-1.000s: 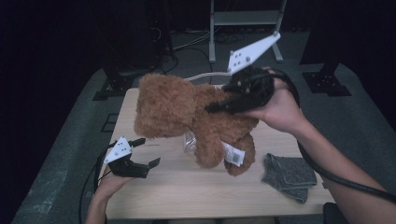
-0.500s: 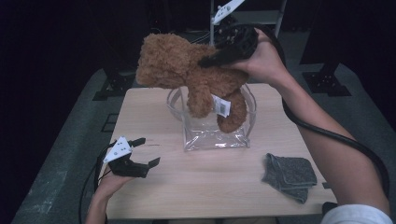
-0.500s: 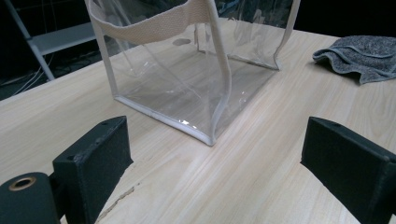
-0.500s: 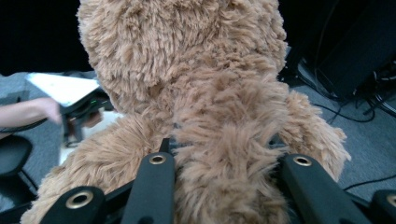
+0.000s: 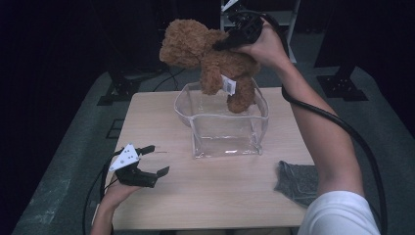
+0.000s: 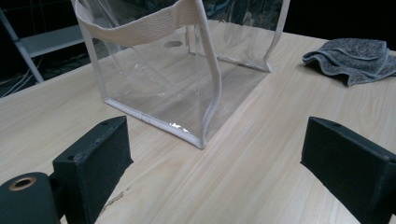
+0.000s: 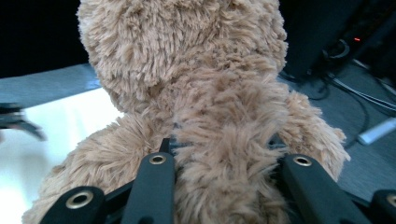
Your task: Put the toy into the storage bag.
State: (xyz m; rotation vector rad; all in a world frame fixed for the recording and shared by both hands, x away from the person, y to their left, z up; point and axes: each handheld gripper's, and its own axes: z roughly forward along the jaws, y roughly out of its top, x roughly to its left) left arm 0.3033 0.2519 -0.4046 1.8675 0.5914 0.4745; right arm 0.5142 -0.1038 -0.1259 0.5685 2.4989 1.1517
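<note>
A brown plush teddy bear with a white tag hangs in the air above the far rim of a clear plastic bag with beige webbing trim. My right gripper is shut on the bear's back; in the right gripper view its black jaws press into the fur of the bear from both sides. My left gripper rests on the wooden table at the near left, open, with nothing between its jaws. From the left gripper view the bag stands just ahead.
A folded grey cloth lies at the table's near right, and the same cloth appears beyond the bag in the left gripper view. A white shelf frame and cables stand on the dark floor behind the table.
My right gripper has carried the bear up and away from me, from low over the table to above the bag's far rim. The bag is now uncovered. My left gripper stayed put.
</note>
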